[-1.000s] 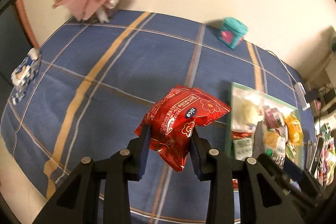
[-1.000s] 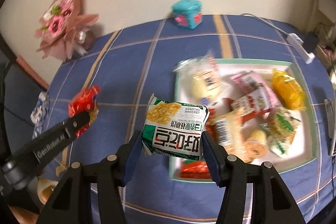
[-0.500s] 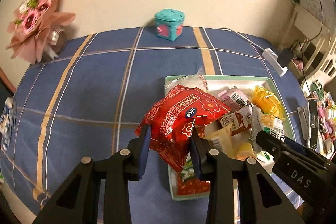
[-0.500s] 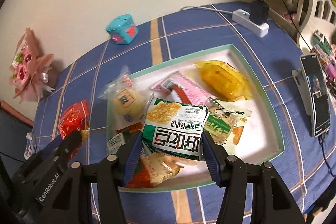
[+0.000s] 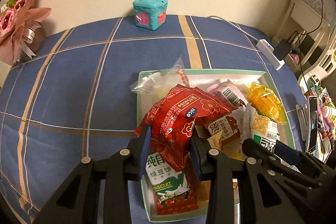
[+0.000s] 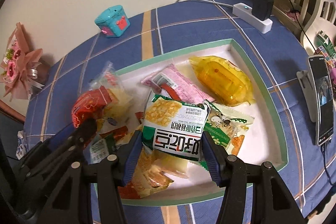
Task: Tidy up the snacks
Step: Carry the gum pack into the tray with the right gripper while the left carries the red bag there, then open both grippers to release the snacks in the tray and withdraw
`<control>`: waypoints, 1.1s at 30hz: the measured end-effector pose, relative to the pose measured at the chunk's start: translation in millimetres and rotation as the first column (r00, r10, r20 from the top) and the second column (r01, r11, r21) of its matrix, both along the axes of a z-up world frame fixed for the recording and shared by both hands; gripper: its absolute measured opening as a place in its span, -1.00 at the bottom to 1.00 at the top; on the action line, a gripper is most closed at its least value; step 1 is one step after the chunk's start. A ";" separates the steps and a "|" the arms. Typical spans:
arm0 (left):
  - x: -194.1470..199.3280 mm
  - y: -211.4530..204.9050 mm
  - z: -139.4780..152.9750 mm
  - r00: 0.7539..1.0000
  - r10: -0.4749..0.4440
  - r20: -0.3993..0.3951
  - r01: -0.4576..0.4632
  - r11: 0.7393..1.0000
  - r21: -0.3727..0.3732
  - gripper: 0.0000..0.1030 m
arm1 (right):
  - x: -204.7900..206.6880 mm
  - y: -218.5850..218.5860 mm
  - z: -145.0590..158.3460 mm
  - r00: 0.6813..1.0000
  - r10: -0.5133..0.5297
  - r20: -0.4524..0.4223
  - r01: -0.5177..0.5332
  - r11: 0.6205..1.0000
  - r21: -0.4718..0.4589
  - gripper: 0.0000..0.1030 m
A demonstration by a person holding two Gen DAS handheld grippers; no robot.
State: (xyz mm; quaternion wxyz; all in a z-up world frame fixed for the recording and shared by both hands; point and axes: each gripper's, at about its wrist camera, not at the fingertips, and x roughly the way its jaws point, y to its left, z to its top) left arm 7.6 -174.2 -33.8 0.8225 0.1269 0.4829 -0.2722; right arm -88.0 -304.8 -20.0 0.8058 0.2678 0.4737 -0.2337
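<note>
Grippers pinch crinkly foil packets [image 5: 178, 119] (one red, one green).

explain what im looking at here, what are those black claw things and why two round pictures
Nobody's robot here: a person holds one hand-held claw in each hand, and each claw carries a wide-angle camera looking along its two fingers. That lens gives the round, bent picture.

One picture comes from the left claw, which is clamped on a red snack packet. The other comes from the right claw, which grips a green and white snack packet. Each claw also shows at the edge of the other's picture.

Both hang over a white tray with a green rim, which sits on a blue checked cloth and already holds several snacks, among them a yellow packet and a pink one. Off the tray stand a teal toy box, a pink bouquet, a power strip and a phone.
</note>
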 end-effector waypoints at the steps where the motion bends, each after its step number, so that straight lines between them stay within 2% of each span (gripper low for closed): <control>1: 0.7 -0.1 -0.9 1.000 0.002 -0.006 -0.002 1.000 -0.003 -0.29 | -0.2 -0.7 -1.3 1.000 -0.002 -0.002 0.002 1.000 0.001 0.16; 7: 2.9 2.0 -4.3 0.999 0.011 -0.036 -0.011 1.000 -0.001 -0.27 | 0.3 -0.2 -3.6 1.000 0.004 -0.012 -0.004 1.000 -0.008 0.19; 9: 4.1 4.5 -5.5 0.998 0.016 -0.056 -0.017 1.000 -0.006 -0.21 | 0.9 0.7 -3.7 1.000 0.007 -0.018 -0.008 1.000 -0.015 0.24; 11: 5.6 8.5 -6.0 0.997 0.025 -0.071 -0.026 1.000 -0.013 -0.04 | 0.2 0.1 -3.7 1.000 0.006 -0.018 -0.006 1.000 -0.012 0.26; 14: 9.0 16.2 -6.1 0.993 0.036 -0.111 -0.041 0.998 -0.039 0.06 | -1.8 -2.2 -4.0 1.000 -0.004 -0.022 0.004 1.000 -0.006 0.40; 17: 9.6 22.8 -2.1 0.990 0.040 -0.134 -0.049 0.996 -0.069 0.16 | -2.6 -2.0 -3.6 1.000 -0.002 -0.027 0.002 1.000 -0.004 0.41; 19: 8.5 27.1 1.5 0.991 0.044 -0.129 -0.053 0.996 -0.072 0.22 | -3.1 -0.7 -2.4 1.000 0.001 -0.026 -0.001 1.000 -0.009 0.43; 23: 9.3 40.0 7.9 0.990 0.082 -0.114 -0.089 0.994 -0.059 0.47 | -3.9 2.0 -0.4 1.000 0.007 -0.027 -0.008 1.000 -0.027 0.68; 27: 11.9 54.1 11.1 0.988 0.135 -0.080 -0.136 0.991 -0.016 0.53 | -4.7 4.8 -0.5 0.999 0.016 -0.029 -0.017 0.999 -0.035 0.69; 29: 14.3 59.4 11.0 0.986 0.158 -0.057 -0.157 0.987 0.009 0.69 | -4.8 6.1 -0.4 0.999 0.019 -0.030 -0.020 0.999 -0.043 0.70; 31: 16.7 66.1 10.1 0.983 0.181 -0.038 -0.180 0.983 0.032 0.70 | -5.0 7.4 -0.2 0.999 0.020 -0.027 -0.021 0.999 -0.047 0.74; 32: 18.2 70.2 9.2 0.980 0.198 -0.029 -0.197 0.979 0.047 0.70 | -5.0 7.8 -0.2 0.999 0.020 -0.025 -0.022 0.999 -0.047 0.94; 33: 19.2 73.0 9.0 0.978 0.207 -0.024 -0.205 0.977 0.054 0.70 | -5.1 8.2 -0.3 0.999 0.021 -0.024 -0.022 0.999 -0.047 1.00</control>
